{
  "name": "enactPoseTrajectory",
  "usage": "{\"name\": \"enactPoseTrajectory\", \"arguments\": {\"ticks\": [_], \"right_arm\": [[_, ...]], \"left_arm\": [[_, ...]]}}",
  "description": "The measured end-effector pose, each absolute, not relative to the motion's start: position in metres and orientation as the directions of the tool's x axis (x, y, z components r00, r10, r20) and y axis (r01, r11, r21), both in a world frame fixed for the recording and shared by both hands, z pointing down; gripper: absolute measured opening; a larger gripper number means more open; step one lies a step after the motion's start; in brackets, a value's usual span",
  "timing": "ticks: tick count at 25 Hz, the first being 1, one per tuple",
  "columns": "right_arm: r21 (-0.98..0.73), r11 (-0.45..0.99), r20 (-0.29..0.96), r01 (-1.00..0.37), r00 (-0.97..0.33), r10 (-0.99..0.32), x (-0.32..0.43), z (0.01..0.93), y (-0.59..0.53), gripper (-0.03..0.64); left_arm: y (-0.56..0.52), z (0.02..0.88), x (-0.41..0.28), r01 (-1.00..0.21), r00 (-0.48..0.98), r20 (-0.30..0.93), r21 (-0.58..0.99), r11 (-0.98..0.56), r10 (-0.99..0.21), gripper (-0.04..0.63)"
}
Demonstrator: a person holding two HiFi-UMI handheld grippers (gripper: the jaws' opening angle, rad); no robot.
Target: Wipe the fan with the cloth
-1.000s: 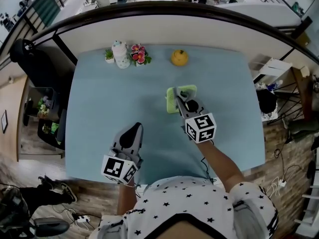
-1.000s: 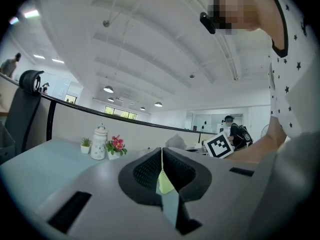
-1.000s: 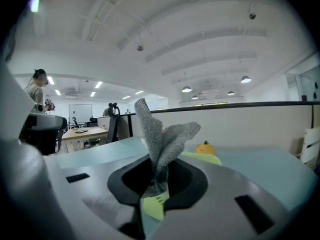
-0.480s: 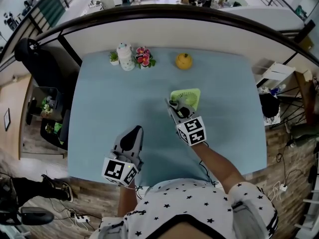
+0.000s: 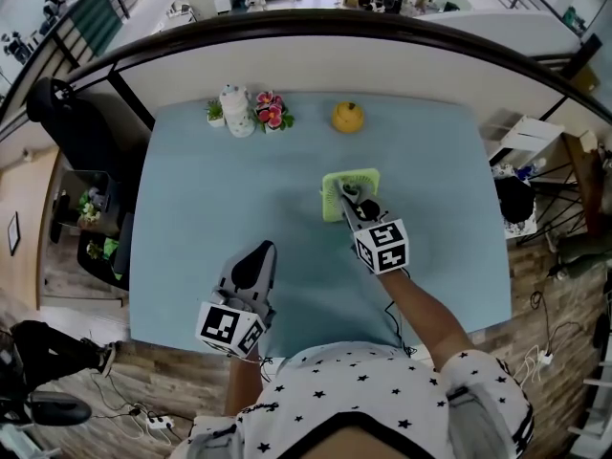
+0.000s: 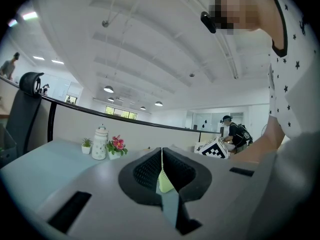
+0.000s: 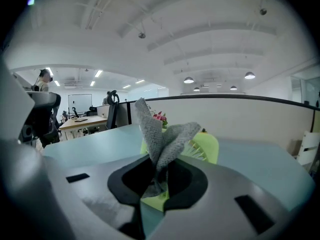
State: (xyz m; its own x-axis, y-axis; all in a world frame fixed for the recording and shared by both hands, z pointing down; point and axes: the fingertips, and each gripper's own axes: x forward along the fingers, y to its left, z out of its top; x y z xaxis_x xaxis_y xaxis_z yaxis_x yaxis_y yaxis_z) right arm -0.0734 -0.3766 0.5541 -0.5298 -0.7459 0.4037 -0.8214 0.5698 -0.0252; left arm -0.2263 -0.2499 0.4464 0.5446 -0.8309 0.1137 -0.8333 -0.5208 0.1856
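Note:
A small lime-green fan (image 5: 346, 191) lies flat on the light-blue table (image 5: 210, 199), right of the middle. My right gripper (image 5: 350, 197) is shut on a grey cloth (image 7: 161, 140), and the cloth rests on the fan's near part. In the right gripper view the cloth sticks up between the jaws, with the fan (image 7: 204, 146) just behind and under it. My left gripper (image 5: 251, 264) stays near the table's front edge, left of the fan, jaws pressed together with nothing in them. In the left gripper view a sliver of the green fan (image 6: 164, 183) shows past the closed jaws.
At the table's far edge stand a white jar (image 5: 234, 109) with a tiny potted plant (image 5: 212, 111), pink flowers (image 5: 270, 109) and a yellow round object (image 5: 347, 117). A black chair (image 5: 67, 113) stands off the left side. A dark rail (image 5: 306, 27) runs behind the table.
My right gripper with the cloth has swept back and forth over the fan, left then right again. The fan shifted slightly under it. The left gripper has not moved.

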Motion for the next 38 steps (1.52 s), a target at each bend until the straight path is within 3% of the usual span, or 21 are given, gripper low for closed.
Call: {"name": "enactPoseTrajectory", "arguments": {"ticks": [14,23,30,38], "right_arm": [[-0.024,0.393,0.436,-0.919,-0.364,-0.823,0.011,0.570,-0.391,0.043],[-0.033,0.371,0.456,-0.928,-0.344,-0.820,0.018,0.581,-0.388,0.043],[-0.057,0.422,0.386,-0.905,-0.410,-0.827,-0.003,0.553,-0.383,0.043],[0.097,0.692,0.425,-0.715,-0.599,-0.679,-0.098,0.563,-0.352,0.044]], "left_arm": [[-0.247,0.447,-0.228,-0.841,0.533,0.121,0.179,-0.510,-0.837,0.031],[-0.245,0.447,-0.221,-0.830,0.551,0.125,0.182,-0.527,-0.825,0.031],[-0.246,0.445,-0.218,-0.829,0.554,0.125,0.170,-0.533,-0.823,0.031],[-0.236,0.443,-0.225,-0.850,0.522,0.135,0.169,-0.500,-0.842,0.031]]}}
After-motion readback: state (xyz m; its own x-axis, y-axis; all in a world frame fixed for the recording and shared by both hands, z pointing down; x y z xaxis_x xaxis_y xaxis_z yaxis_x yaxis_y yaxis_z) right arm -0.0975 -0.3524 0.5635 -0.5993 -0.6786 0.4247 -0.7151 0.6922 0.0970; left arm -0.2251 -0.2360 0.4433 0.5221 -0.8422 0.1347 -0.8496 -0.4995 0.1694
